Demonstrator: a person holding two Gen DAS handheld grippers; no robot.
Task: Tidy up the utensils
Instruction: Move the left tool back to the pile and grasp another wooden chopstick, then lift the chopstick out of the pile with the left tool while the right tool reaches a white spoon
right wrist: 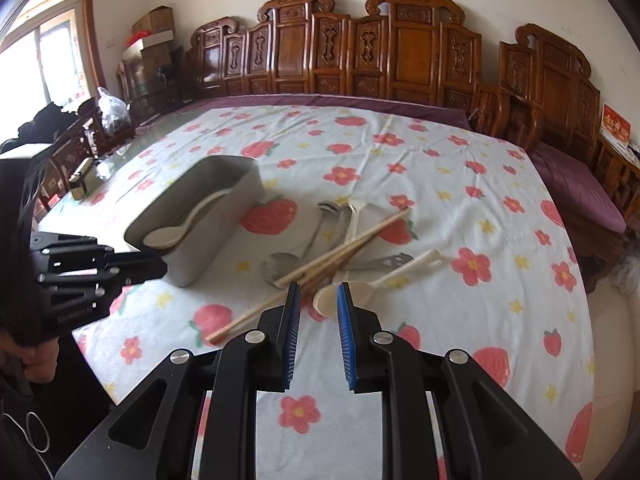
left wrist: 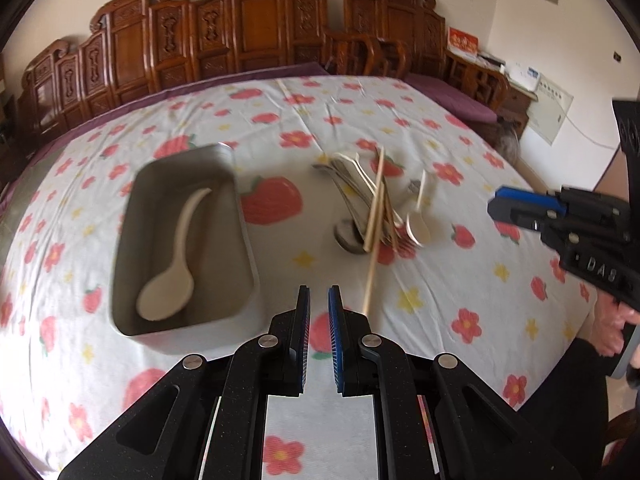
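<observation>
Just past your right gripper point(right wrist: 318, 312) sits the pile point(right wrist: 340, 248): chopsticks point(right wrist: 320, 268) crossed over metal spoons point(right wrist: 280, 266) and a fork, with a cream spoon point(right wrist: 372, 282) lying nearest your pads. Those fingers stand a little apart and pinch nothing. Your left gripper point(left wrist: 318, 316) is nearly pressed together, also empty, hanging over the cloth point(left wrist: 440, 152) between the bin point(left wrist: 244, 240) and the pile. One cream spoon already lies in the bin.

Watch the tangle. Grab a chopstick low in the stack and you may drag the spoons along, or flick one loose, because they overlap and none lies free. That cream spoon by your right pads looks the safer pick (its bowl is partly hidden behind your finger, so I can't tell how much of it is clear). Smooth handles could slip out of a shallow pinch.

Mind the cloth too: it looks loose and wrinkled, so a fingertip pressed down hard could snag it and tug the whole pile.

Room is generous. Open cloth lies all round the pile and beyond it, and the table's near edge is behind your grippers. One chopstick points toward that edge, so nudging it your way risks sending it off. The bin's near wall is beside your left gripper; swing wide of it
</observation>
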